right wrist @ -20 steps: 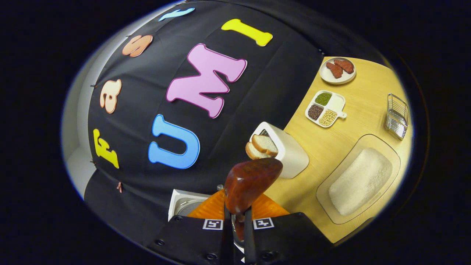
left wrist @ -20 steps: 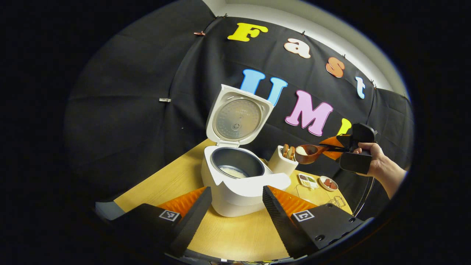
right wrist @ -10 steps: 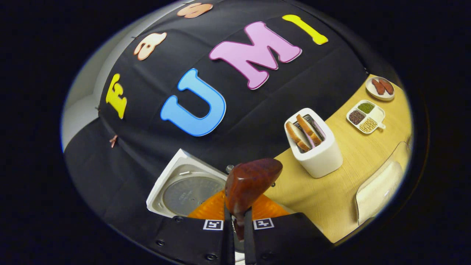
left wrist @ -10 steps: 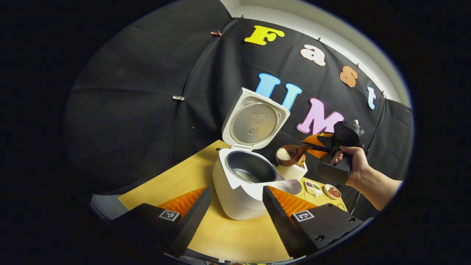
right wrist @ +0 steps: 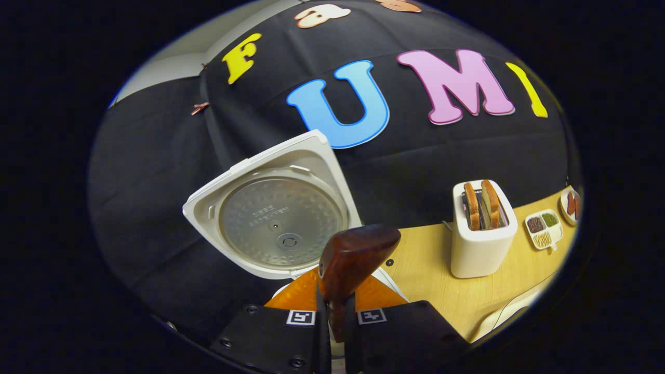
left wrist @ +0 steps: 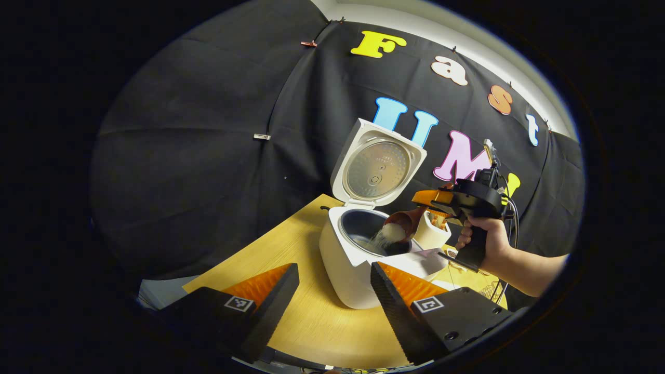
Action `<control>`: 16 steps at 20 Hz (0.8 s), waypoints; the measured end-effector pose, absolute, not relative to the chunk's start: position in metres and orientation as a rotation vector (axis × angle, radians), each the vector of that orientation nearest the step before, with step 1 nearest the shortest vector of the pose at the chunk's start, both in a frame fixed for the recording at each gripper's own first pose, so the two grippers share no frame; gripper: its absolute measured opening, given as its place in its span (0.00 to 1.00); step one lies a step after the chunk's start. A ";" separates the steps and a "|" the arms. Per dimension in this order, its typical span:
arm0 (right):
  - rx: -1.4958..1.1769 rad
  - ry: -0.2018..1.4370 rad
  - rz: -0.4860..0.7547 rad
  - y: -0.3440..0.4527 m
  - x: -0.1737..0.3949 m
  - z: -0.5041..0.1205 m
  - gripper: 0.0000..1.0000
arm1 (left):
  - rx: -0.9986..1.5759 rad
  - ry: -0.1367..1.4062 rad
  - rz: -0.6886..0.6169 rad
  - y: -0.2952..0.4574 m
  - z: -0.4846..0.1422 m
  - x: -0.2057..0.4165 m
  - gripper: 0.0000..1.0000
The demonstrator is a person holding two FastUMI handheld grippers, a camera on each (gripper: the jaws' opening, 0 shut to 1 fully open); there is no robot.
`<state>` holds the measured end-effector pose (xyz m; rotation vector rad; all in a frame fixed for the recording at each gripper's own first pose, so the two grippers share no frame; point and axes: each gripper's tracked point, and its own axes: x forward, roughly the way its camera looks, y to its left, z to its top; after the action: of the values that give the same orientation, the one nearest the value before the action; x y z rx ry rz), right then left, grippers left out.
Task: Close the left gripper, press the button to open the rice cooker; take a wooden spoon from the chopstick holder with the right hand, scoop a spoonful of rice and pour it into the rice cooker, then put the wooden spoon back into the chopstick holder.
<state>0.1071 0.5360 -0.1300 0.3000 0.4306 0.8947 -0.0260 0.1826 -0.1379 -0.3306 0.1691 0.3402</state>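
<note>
Down at the bottom of the left gripper view, the left gripper [left wrist: 332, 291] hangs with its fingers spread wide, nothing between them, over the table [left wrist: 311, 332]. Just beyond, right of centre, sits the rice cooker [left wrist: 358, 259], lid [left wrist: 378, 167] standing upright and open, so the button press looks done. And here's the pour: the wooden spoon [left wrist: 400, 222] is tipped over the pot and a stream of rice [left wrist: 383, 238] is spilling off it into the bowl. The right gripper [left wrist: 446, 200], held in a hand [left wrist: 480, 241] at the right of the frame, has the handle.

In the right gripper view, bottom centre, both fingers are clamped tight on that handle, the spoon's dark back rising just above them, the open lid at centre left. Farther off at the right stands the white holder [right wrist: 480, 228] with slices in its slots.

So by my reckoning: opening, fetching and scooping done, pouring underway. Left: empty the spoon and return it to its holder.
</note>
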 end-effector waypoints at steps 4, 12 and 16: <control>0.105 0.299 0.992 0.548 0.096 -0.122 0.14 | -0.324 0.179 0.332 0.179 -0.143 -0.023 0.96; -0.121 0.178 1.148 0.564 0.059 -0.128 0.14 | -0.316 0.182 0.326 0.167 -0.147 -0.016 0.97; -0.115 0.207 1.145 0.561 0.059 -0.131 0.14 | -0.319 0.163 0.332 0.164 -0.143 -0.014 0.96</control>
<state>0.0588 0.5614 -0.1306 -0.1149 0.2075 1.1454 -0.0138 0.1640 -0.1430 -0.3186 0.1632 0.3319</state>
